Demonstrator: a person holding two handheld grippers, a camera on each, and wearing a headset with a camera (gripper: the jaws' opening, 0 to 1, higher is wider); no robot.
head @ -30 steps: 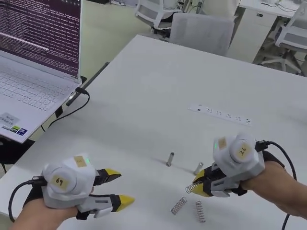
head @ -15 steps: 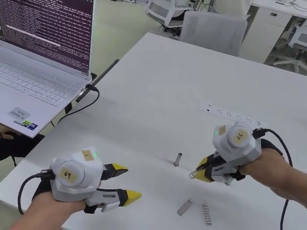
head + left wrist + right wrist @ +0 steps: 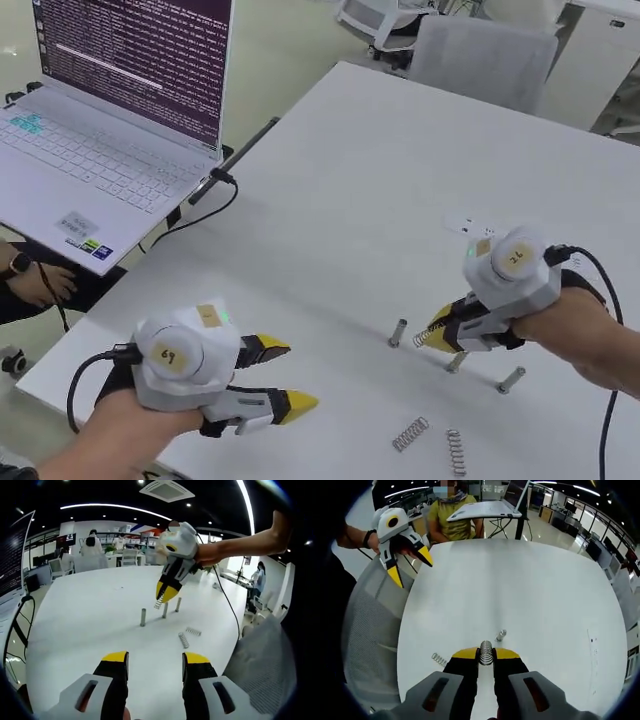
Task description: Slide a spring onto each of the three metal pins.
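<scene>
Nearest first: right tongs (image 3: 438, 332), yellow tips pinched on one end of a small coiled metal spring (image 3: 424, 338). The free end pokes out ahead of them. In the right gripper view the coil sits clamped square between the two tips.

Change over the last second: these tongs have come up and away from the two loose springs (image 3: 410, 433) lying on the white counter (image 3: 330, 190). They have crossed toward the short upright metal pin (image 3: 398, 333) just ahead of the tips. The spring's free end is now just beside that pin's top, apart from it, not over it. The head camera swung as well, so much of the shift in the picture is the view, not the parts.

The other two metal pins (image 3: 456, 361) stand just under and behind the right tongs. All three are bare.

Out to the side, the left tongs (image 3: 280, 376) are wide open and hold nothing, well apart from the pins, much as a second ago. An open silver laptop (image 3: 110, 150) lies beyond them, not involved.

Reading: pickup done, approach nearly done. What remains is lining the coil's bore over the pin and lowering it. The spring looks tilted, so it likely needs squaring first. None of the three is seated yet.
</scene>
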